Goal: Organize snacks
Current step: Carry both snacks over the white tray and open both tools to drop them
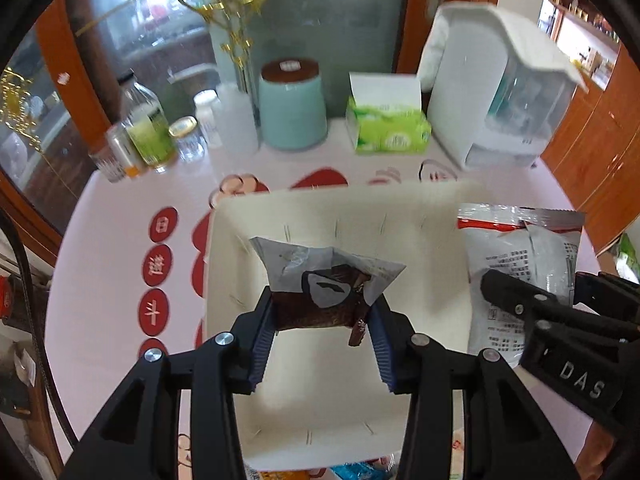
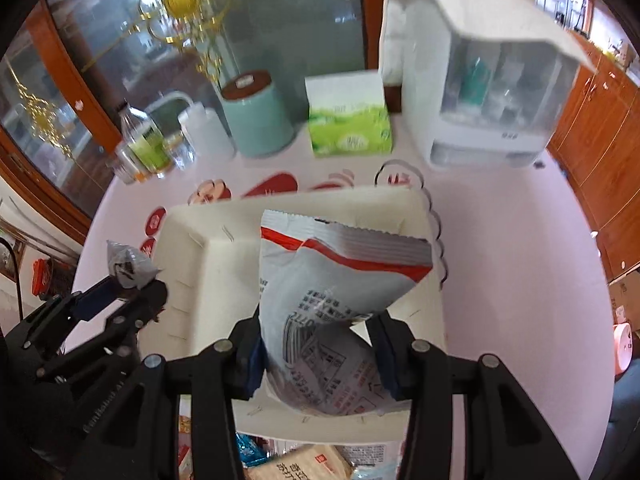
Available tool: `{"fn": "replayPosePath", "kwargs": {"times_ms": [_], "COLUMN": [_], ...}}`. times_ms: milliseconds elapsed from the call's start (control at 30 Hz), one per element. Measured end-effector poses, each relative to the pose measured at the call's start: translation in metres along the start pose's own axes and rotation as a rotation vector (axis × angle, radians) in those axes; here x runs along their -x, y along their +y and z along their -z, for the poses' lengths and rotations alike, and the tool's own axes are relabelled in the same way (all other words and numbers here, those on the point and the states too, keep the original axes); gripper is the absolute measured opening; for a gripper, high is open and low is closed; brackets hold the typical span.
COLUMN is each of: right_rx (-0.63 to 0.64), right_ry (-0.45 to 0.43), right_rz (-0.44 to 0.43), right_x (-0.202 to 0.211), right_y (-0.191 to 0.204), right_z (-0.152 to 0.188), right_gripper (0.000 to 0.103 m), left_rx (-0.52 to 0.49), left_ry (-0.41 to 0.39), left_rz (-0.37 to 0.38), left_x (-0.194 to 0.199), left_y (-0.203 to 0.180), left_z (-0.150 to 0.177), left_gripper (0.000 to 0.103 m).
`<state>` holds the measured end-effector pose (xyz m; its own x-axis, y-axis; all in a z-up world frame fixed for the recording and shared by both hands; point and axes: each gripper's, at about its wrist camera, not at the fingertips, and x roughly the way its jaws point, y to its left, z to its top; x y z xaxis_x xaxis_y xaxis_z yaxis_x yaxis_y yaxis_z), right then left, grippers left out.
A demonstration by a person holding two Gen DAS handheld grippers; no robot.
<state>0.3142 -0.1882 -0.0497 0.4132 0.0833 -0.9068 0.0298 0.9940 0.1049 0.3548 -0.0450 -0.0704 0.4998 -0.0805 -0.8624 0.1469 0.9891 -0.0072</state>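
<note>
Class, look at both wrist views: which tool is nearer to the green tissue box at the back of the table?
Roughly level, the right perhaps nearer. The left tool and the right tool both hover over the white tray, short of the tissue box.

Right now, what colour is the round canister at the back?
Pale teal canister with a brown lid, clearest in the left wrist view.

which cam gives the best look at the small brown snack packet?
Left wrist view. The small brown snack packet sits centre frame, clamped in the left hand-held gripper above the white bin. The right wrist view shows it only small at the left edge, partly hidden by that gripper's fingers.
</note>
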Motion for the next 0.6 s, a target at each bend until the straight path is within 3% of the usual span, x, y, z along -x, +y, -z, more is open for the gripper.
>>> {"fn": "replayPosePath", "kwargs": {"times_ms": [267, 367, 433, 467, 533, 600], "right_rx": [0.013, 0.009, -0.005, -0.023, -0.07, -0.109], "right_ry": [0.097, 0.126, 0.141, 0.148, 0.158, 0.148], "right_rz": [0.022, 0.027, 0.025, 0.02, -0.009, -0.008], "right_x": [-0.05, -0.064, -0.071, -0.073, -0.078, -0.079], "right_y": [0.002, -0.001, -0.006, -0.01, -0.018, -0.025], "right_z": [0.008, 0.012, 0.014, 0.016, 0.019, 0.02], "right_gripper": [0.048, 0.048, 0.048, 0.049, 0.053, 0.069], "left_rx": [-0.035, -0.031, -0.02, -0.008, 0.024, 0.055], "left_ry": [0.078, 0.107, 0.13, 0.138, 0.153, 0.18], "left_rz": [-0.023, -0.035, -0.052, -0.042, -0.009, 0.019], "left_x": [-0.048, -0.058, -0.065, -0.067, -0.069, -0.073], "left_y": [-0.005, -0.004, 0.0, 0.003, 0.008, 0.014], "left_z": [0.012, 0.015, 0.016, 0.017, 0.017, 0.015], "left_gripper": [0.048, 0.059, 0.076, 0.078, 0.079, 0.079]}}
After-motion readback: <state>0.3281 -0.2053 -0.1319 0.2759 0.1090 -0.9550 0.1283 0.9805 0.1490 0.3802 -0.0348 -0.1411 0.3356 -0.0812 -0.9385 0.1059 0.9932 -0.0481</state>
